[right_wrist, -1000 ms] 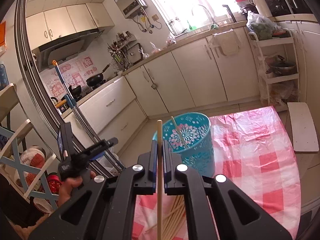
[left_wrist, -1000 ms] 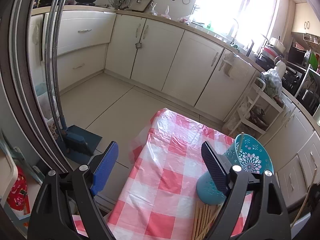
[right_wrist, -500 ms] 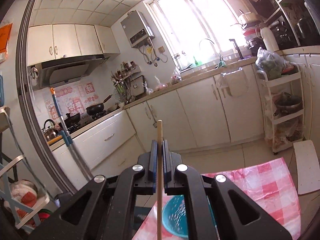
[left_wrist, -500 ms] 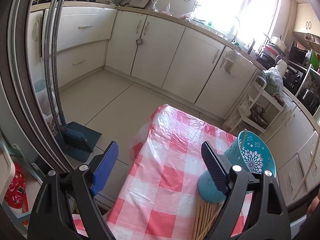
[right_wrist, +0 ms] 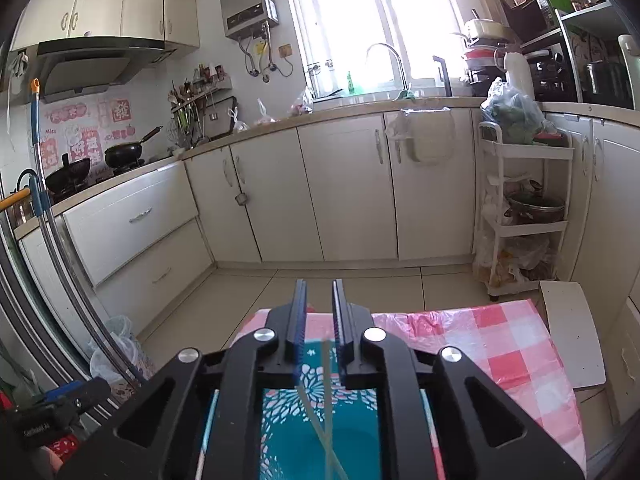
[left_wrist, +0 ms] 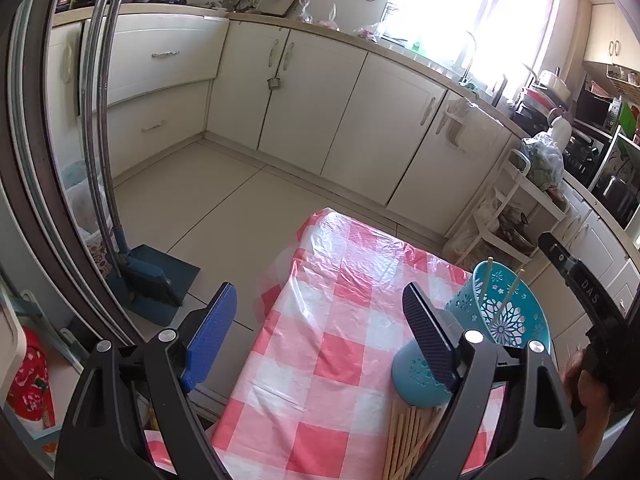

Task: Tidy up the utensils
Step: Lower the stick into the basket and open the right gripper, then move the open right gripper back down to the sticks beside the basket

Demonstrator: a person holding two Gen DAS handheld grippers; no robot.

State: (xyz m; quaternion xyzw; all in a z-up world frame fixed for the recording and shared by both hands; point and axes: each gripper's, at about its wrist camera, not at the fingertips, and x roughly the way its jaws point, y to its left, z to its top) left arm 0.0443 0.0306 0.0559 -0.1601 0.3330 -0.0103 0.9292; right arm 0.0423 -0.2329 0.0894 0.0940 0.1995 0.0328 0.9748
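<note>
Chopsticks (right_wrist: 326, 412) below parted right gripper (right_wrist: 319, 312)

— Where were we?
— In a home kitchen: cream cabinets (right_wrist: 348, 184) ran under a worktop, a faucet (right_wrist: 386, 58) stood at the window, and a wok (right_wrist: 124, 152) sat on the stove.
— And that box on the wall?
— Probably a water heater (right_wrist: 248, 2).
</note>
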